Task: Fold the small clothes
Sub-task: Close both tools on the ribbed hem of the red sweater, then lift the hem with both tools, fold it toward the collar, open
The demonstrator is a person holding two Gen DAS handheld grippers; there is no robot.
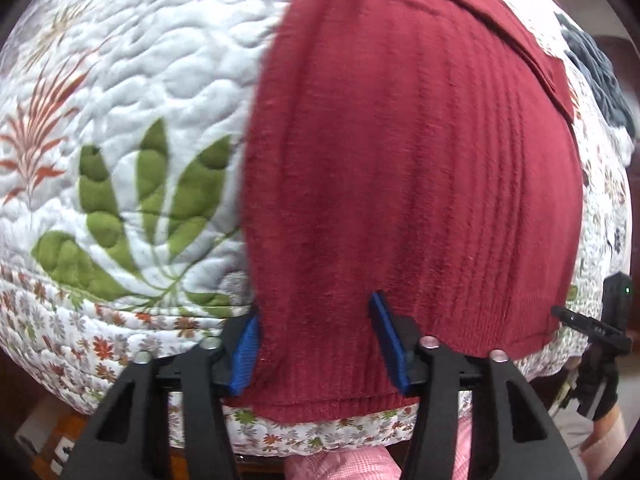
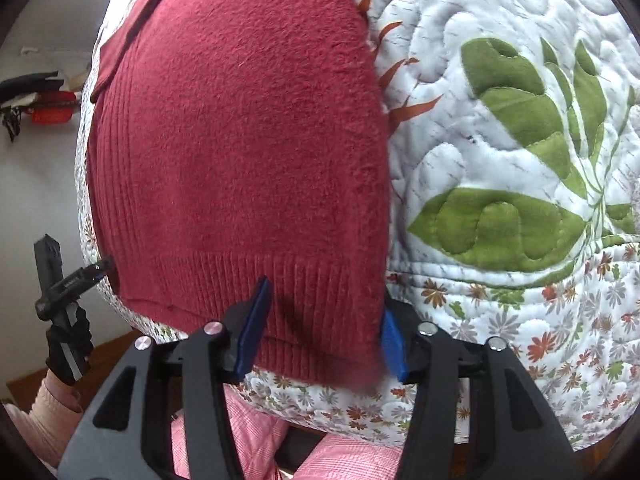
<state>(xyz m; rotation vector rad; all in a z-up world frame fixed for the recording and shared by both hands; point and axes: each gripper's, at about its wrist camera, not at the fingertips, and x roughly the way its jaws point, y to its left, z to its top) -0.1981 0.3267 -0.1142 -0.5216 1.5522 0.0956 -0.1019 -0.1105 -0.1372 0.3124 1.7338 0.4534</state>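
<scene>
Two grippers: both sit at the near hem of the same garment, one at each bottom corner.
Garment: dark red knit sweater point(image 1: 400, 168), lying flat on the quilt and filling the centre and right of the left wrist view, centre and left of the right wrist view point(image 2: 240, 140). Ribbed hem faces the cameras, and a folded strip of it shows at the far top.
Left gripper point(image 1: 316, 344): blue pads spread wide, hem corner lying between them. Not pinched on it as far as I can see.
Right gripper point(image 2: 320, 328): same deal, pads apart with the other hem corner between them. Cloth edge is blurry near the right pad, so can't say if it touches.
Surface: white quilted bedspread point(image 1: 120, 92) with big green leaves and a small flower border along the near edge.
Other stuff: grey cloth point(image 1: 600, 80) at the upper right of the left view, pink checked fabric point(image 2: 352, 460) along the bottom edge.
</scene>
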